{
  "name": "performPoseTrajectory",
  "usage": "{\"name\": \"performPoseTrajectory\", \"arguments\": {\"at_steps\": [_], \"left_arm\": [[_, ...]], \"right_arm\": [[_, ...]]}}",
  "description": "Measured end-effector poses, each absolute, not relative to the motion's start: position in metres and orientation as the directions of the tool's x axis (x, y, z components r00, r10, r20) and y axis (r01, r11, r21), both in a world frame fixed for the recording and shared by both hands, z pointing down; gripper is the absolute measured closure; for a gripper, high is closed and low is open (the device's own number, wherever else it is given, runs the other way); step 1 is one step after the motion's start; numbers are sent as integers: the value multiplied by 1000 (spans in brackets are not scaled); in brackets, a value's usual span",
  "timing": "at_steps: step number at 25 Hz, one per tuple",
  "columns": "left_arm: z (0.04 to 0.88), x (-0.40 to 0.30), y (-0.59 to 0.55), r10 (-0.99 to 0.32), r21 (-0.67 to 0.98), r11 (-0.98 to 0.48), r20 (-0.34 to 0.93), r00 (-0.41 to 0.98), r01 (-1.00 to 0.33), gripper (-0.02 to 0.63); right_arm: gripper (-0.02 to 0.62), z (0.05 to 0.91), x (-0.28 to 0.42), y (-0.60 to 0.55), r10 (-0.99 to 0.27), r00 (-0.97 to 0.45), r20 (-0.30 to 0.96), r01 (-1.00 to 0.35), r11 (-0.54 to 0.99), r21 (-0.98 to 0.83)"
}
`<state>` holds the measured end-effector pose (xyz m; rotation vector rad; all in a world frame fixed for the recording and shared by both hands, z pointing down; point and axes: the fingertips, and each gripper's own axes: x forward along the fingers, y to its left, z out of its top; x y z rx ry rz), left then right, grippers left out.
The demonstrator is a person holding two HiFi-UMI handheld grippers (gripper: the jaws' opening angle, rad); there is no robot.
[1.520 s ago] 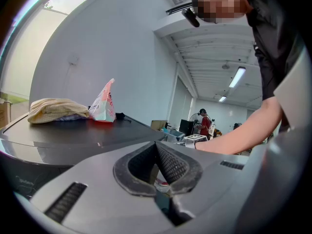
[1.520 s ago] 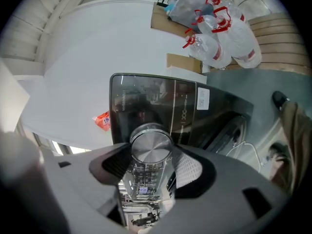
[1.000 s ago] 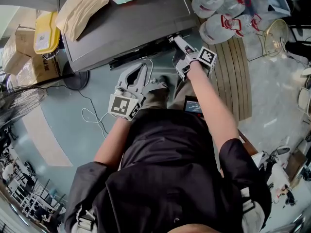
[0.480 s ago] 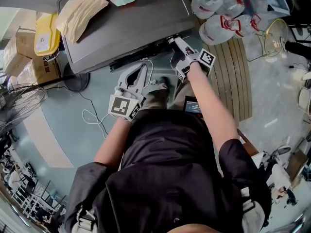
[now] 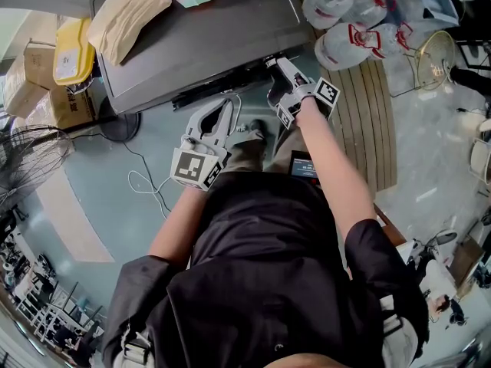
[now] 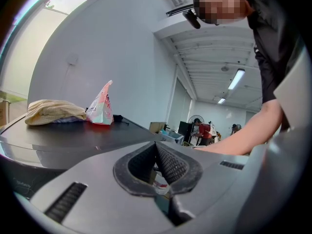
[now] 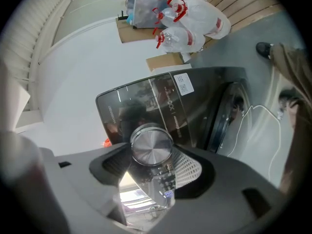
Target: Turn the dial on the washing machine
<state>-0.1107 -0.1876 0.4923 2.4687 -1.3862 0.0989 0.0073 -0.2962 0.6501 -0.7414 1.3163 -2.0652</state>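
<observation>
1. The turning step was in hand. The right tongs had reached the front edge of the washing machine at the upper centre of the head view. In the right gripper view their pads were closed on the silver dial, low and centre, against the glossy dark control panel.
2. The left tongs were closed on nothing, just left of centre in the head view and clear of the machine.
3. The next move, by my judgement, called for a roll of the wrist about the dial's own axis with a firm, square grip, because the polished rim could slip between the pads.
4. Containers:
   - Clear plastic bags with red ties, at the upper right, held what looked like clear bottles.
   - A pink pouch stood on the machine's top beside a beige cloth — its contents were hidden.
   - A yellow tub sat on cardboard boxes at the upper left, lid on, with nothing inside showing.
</observation>
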Motion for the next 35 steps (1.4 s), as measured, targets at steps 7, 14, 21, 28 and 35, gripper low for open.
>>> {"name": "performPoseTrajectory", "arguments": {"at_steps": [7,14,21,28,35], "left_arm": [[492,-109,-185,-824,237,-483,204,529,-843,612],[491,-108,-186,-824,236,-486,198,531,-842,612],[492,-106,-190,-818,220,-497,204,538,-839,612],[494,-103,-189,-815,236,-496,207,542,-836,612],[493,-107,-189,-820,238,-491,198,537,-838,611]], "right_arm": [[333,650,7,-296,-730,-670,135,213,-363,-907],[333,651,6,-295,-738,-662,130,253,-384,-888],[333,652,7,-295,-745,-654,128,283,-398,-873],[333,651,7,-295,-750,-651,118,315,-409,-857],[333,651,7,-294,-763,-637,111,357,-420,-834]]}}
